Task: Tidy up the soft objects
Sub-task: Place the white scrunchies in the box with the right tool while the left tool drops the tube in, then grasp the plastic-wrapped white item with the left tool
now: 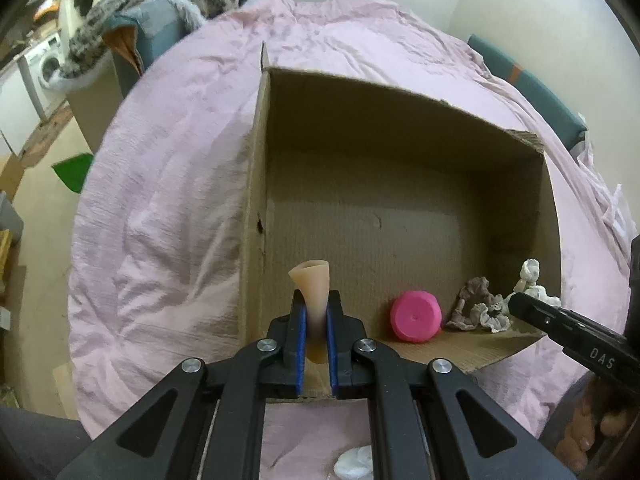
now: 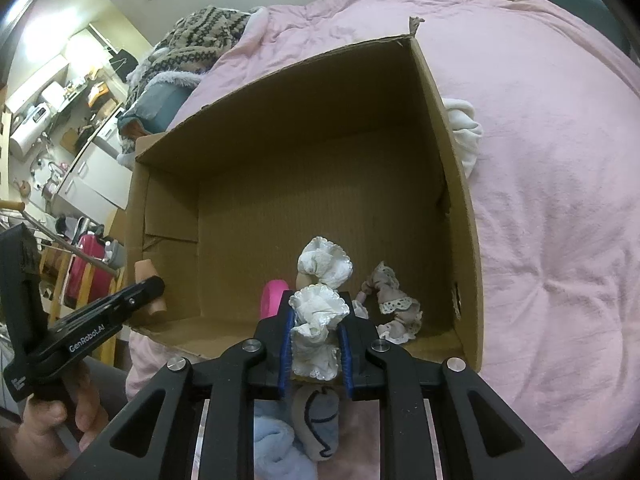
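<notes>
My left hand-held gripper (image 1: 316,322) pinches a beige rubbery piece (image 1: 313,288) over the cardboard box (image 1: 256,184); my right hand-held gripper (image 2: 316,340) pinches a white frilly cloth (image 2: 320,308). Pink disc (image 1: 416,316) and grey frilly cloth (image 1: 474,306) already lie in the box's near corner; socks (image 2: 316,424) remain on the bed (image 2: 560,200).

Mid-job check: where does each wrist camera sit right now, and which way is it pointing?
Left wrist: behind the left tool, shut on a beige soft piece, facing into the cardboard box; right tool's tip at right.
Right wrist: behind the right tool, shut on a white frilly cloth, facing the box; left tool and holding hand at left.
Shared: box, pink round object, pink bedcover.
</notes>
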Tool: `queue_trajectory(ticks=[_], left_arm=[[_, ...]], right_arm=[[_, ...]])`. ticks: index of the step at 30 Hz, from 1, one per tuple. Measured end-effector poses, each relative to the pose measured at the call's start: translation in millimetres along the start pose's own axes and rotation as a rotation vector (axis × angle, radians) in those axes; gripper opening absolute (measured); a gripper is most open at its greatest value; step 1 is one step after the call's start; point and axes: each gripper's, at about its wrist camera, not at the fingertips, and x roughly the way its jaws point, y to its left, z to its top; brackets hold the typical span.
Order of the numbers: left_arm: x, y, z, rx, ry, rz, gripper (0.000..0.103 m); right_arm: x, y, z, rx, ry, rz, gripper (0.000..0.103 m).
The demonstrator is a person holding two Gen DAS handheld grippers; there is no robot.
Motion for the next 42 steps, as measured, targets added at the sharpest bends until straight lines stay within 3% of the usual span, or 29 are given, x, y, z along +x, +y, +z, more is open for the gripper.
queue_trajectory(ticks=[4, 13, 17, 19, 20, 21, 22, 28, 36, 42], left_arm=[[-4.9, -1.6, 1.2, 0.016, -0.034, -0.003, 0.009], [-6.1, -4.0, -0.4, 0.024, -0.031, -0.009, 0.012], [-7.5, -5.1, -0.5, 0.025, -0.041, -0.005, 0.019], [-8.7, -7.6, -0.7, 0.032, -0.043, -0.003, 0.022], [-9.3, -8.2, -1.1, 0.035, -0.044, -0.005, 0.024], [-10.5, -9.5, -1.7, 0.036, -0.047, -0.008, 0.027], [-11.6, -10.7, -1.6, 0.039, -0.051, -0.011, 0.033], [-24.0, -15.2, -0.7, 0.048, -0.108, -0.043, 0.065], [-27.1, -12.7, 0.9, 0.039, -0.12, -0.04, 0.068], [-31.3, -5.9, -0.9, 0.011, -0.132, -0.026, 0.069]], right_arm=[[-0.1, 2.0, -0.2, -0.001, -0.012, 0.006, 0.02], [0.3, 5.3, -2.0, -0.024, -0.009, 0.018, 0.025], [-0.3, 4.9, -1.8, -0.017, -0.01, 0.026, 0.031], [-1.0, 5.1, -1.3, -0.014, -0.015, 0.031, 0.041], [-1.6, 5.2, -1.3, -0.012, -0.019, 0.034, 0.049], [-2.9, 4.8, -1.5, -0.006, -0.027, 0.04, 0.065], [-4.6, 4.6, -1.4, 0.001, -0.039, 0.046, 0.07], [-7.7, 3.8, 0.8, 0.02, -0.054, 0.061, 0.072], [-7.5, 4.2, -1.3, 0.017, -0.048, 0.039, 0.072], [-11.5, 10.8, -7.6, -0.049, -0.062, -0.058, 0.072]])
